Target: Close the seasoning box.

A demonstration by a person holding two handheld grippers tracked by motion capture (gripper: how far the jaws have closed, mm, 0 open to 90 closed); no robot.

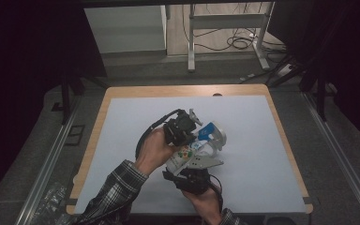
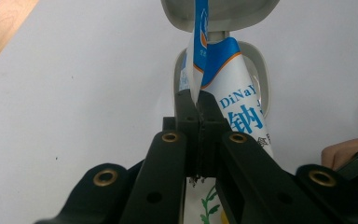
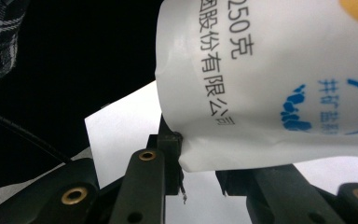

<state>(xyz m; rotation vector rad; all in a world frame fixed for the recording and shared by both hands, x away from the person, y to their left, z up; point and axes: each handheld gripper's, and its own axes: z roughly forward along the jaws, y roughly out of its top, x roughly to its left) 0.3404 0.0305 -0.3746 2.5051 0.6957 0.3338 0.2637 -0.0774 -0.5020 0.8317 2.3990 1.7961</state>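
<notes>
Left hand-held gripper (image 2: 198, 103) pinches pouch (image 2: 233, 88) top edge; right hand-held gripper (image 3: 200, 156) clamps bottom; pouch's long axis spans between them, over grey container (image 2: 219, 14).

White plastic pouch (image 1: 187, 152) with blue top and printed lettering, held off the table near its middle, tilted, top edge pointing far-right toward a white container (image 1: 217, 134)

Setting: a dim lab or recording workspace. Wooden-edged worktable (image 1: 122, 91) covered by a pale grey mat (image 1: 140, 117), flanked by aluminium rails (image 1: 51, 154) on grey carpet. Behind it a white metal desk frame (image 1: 225, 21) with loose black cables (image 1: 236, 42) on the floor; dark surroundings all round.
</notes>
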